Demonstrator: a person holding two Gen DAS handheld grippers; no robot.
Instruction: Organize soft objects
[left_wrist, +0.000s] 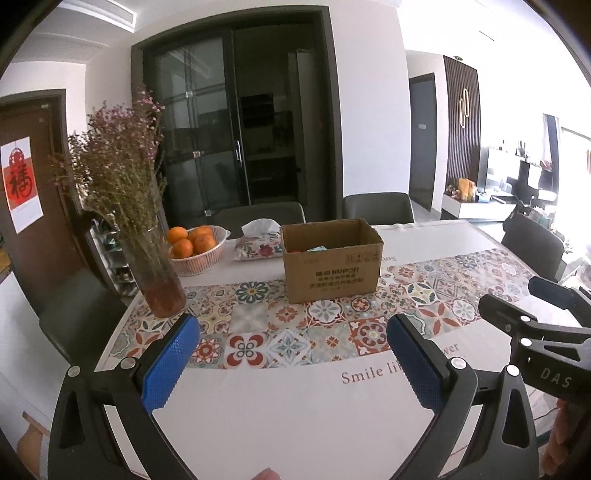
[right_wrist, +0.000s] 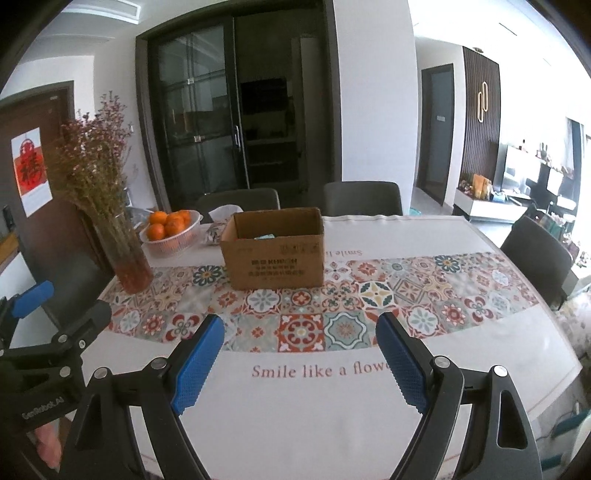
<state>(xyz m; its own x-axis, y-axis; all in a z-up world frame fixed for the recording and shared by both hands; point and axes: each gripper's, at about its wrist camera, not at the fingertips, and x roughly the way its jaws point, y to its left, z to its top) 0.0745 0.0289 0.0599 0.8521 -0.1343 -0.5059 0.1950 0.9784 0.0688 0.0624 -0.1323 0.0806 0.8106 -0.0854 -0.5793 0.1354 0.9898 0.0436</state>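
Observation:
An open brown cardboard box (left_wrist: 332, 266) stands on the patterned tablecloth, also in the right wrist view (right_wrist: 275, 254). Small coloured items (left_wrist: 314, 249) show just over its rim; what they are I cannot tell. My left gripper (left_wrist: 291, 328) is open and empty, held above the near table, well short of the box. My right gripper (right_wrist: 299, 328) is open and empty at a similar distance. Each gripper shows at the edge of the other's view: the right one (left_wrist: 517, 306), the left one (right_wrist: 62, 295).
A glass vase of dried purple flowers (left_wrist: 155, 273) stands at the left. A basket of oranges (left_wrist: 195, 251) and a floral tissue pouch (left_wrist: 258, 245) sit behind. Dark chairs (left_wrist: 376, 208) ring the table (left_wrist: 295, 406). A glass sliding door is behind.

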